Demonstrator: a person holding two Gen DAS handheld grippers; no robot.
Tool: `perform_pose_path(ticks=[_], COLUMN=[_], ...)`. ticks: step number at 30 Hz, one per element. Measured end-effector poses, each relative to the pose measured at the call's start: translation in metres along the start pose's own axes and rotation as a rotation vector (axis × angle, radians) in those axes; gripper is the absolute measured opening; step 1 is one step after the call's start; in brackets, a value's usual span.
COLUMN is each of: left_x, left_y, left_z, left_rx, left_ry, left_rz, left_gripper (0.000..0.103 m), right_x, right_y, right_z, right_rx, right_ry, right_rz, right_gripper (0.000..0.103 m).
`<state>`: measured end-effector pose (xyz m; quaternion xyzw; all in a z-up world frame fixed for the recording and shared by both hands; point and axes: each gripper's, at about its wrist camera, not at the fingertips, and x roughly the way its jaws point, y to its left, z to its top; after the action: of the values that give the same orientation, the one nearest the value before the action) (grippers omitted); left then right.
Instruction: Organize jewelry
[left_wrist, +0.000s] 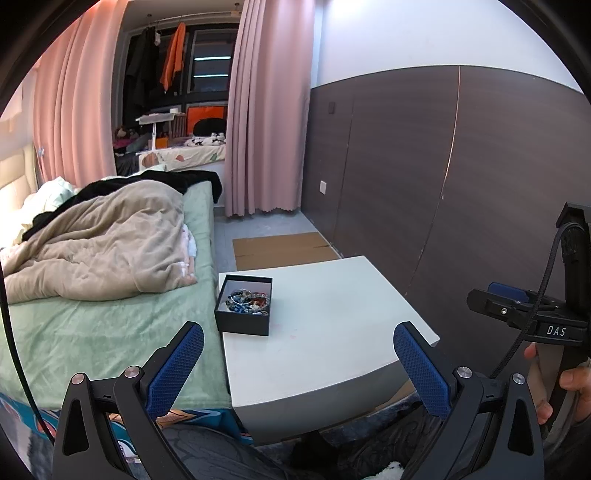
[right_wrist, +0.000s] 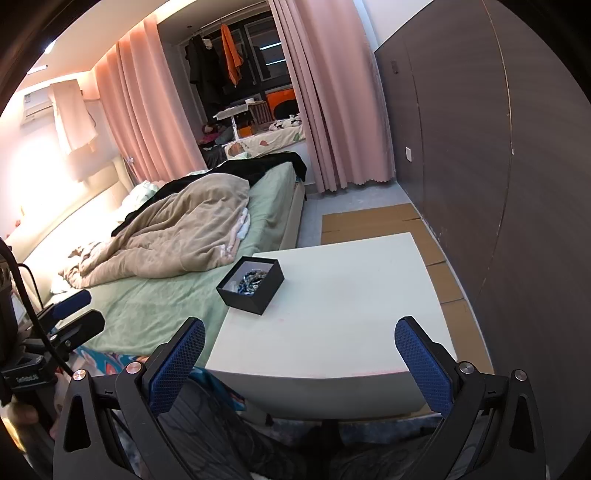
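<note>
Flanking a bed (left_wrist: 110, 325), a white counter (left_wrist: 332, 332) is carrying a black box (left_wrist: 242, 325) near its far left corner, beads (left_wrist: 247, 301) lying inside. Both the left gripper (left_wrist: 298, 363) and right gripper (right_wrist: 300, 360) are hovering short of it, jaws spread wide, holding nothing.

black box (left_wrist: 243, 310), white table (left_wrist: 332, 325), green sheet (left_wrist: 110, 332)

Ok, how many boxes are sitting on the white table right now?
1: the black box sits at the white table's bed-side edge, open, with beaded jewelry inside.
</note>
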<state>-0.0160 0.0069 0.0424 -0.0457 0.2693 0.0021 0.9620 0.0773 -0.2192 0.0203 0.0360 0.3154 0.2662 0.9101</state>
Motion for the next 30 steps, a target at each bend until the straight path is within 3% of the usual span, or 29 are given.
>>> perform_pose_path(ticks=[30], left_x=[-0.0028], left_y=[0.0025], left_z=[-0.0056], left_rx=[-0.011], left_ry=[-0.008], left_rz=[0.01], left_gripper=[0.103], right_x=[0.0013], right_y=[-0.0005], right_z=[-0.001], right_rx=[0.008], right_ry=[0.002], right_rz=[-0.01], right_gripper=[0.103])
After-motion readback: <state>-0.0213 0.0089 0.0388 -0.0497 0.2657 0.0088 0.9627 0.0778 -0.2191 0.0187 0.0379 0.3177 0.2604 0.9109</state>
